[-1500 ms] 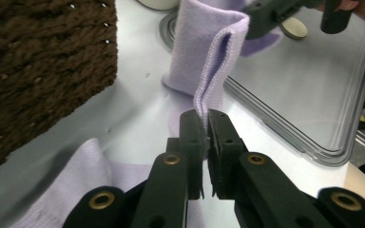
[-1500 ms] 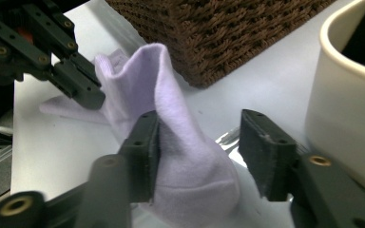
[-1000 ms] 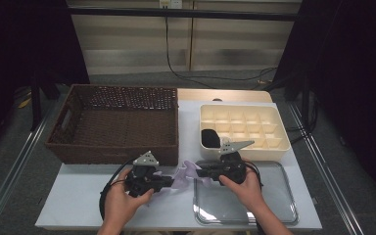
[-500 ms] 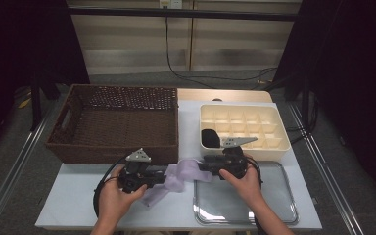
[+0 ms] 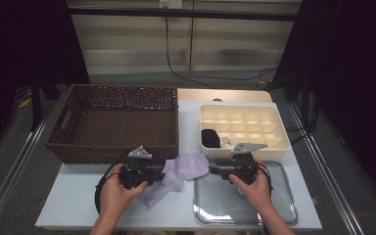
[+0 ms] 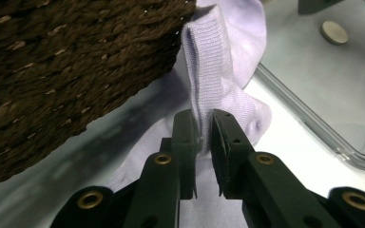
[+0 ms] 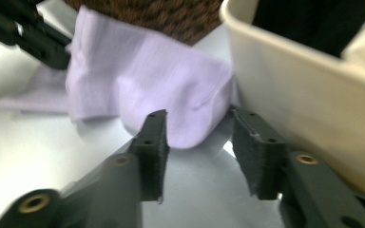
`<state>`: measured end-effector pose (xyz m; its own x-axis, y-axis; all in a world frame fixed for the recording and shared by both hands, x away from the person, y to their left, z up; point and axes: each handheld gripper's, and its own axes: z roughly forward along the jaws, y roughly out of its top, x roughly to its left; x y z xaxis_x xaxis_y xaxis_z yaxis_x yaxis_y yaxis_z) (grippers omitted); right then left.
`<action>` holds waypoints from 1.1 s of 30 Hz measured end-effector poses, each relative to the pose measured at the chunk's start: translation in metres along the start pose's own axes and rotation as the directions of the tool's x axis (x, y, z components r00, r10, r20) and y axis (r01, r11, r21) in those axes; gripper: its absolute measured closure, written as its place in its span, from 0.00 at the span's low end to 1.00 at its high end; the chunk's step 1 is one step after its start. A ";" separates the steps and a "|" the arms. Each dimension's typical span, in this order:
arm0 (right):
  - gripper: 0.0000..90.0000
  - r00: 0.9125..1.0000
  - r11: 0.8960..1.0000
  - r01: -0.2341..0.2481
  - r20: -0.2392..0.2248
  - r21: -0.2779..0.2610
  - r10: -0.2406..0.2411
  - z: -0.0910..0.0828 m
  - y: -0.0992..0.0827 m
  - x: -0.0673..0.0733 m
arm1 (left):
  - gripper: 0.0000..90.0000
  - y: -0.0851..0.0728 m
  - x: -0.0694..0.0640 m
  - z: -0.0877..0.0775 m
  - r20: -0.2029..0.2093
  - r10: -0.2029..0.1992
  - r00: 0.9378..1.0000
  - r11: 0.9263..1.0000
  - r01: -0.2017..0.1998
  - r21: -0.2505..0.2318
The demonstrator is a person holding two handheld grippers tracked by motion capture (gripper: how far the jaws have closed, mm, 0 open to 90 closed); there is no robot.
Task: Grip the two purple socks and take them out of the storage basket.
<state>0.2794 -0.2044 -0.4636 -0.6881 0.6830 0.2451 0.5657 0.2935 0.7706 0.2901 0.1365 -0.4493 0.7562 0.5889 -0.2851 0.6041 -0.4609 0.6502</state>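
Brown woven wicker basket (image 5: 115,122): beyond both jaw pairs.
Cream plastic compartment box (image 5: 245,129): hard beside right gripper's outer jaw.
Pale lilac knitted sock (image 5: 178,171): between the two grippers on the table.
Left gripper (image 6: 203,137): jaws narrow, easing apart, pinching a sock fold.
Right gripper (image 7: 197,142): jaws half-wide, lately closing, sock toe between, unpressed.

One lilac sock (image 5: 181,171) lies on the surface (image 5: 78,205). There are two hand-held grippers, left (image 5: 162,172) and right (image 5: 211,169), one wicker basket (image 5: 112,122), one cream compartment box (image 5: 245,125) and one metal tray (image 5: 245,205).
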 end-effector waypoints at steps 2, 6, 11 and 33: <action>0.70 1.000 1.000 0.014 0.021 0.017 -0.014 0.006 -0.001 0.003 | 0.88 0.000 0.000 -0.001 -0.011 0.003 1.000 1.000 -0.003 -0.001; 0.82 0.997 0.998 0.034 0.068 0.049 -0.038 0.017 -0.002 0.004 | 0.85 -0.002 -0.002 -0.004 -0.038 0.026 0.999 1.000 -0.026 -0.015; 0.99 0.998 0.999 0.010 0.065 0.051 -0.013 0.021 0.000 0.000 | 0.85 -0.004 -0.003 -0.004 -0.020 0.038 0.999 0.999 -0.038 -0.019; 0.90 0.999 1.000 -0.010 0.030 0.022 0.010 -0.011 -0.015 0.003 | 0.65 -0.009 0.002 -0.015 -0.106 0.053 0.993 0.998 -0.056 -0.030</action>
<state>0.2638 -0.2142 -0.4683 -0.6684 0.7058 0.2347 0.5827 0.3008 0.7550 0.2820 0.1518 -0.4453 0.7560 0.6309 -0.1742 0.5529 -0.4732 0.6858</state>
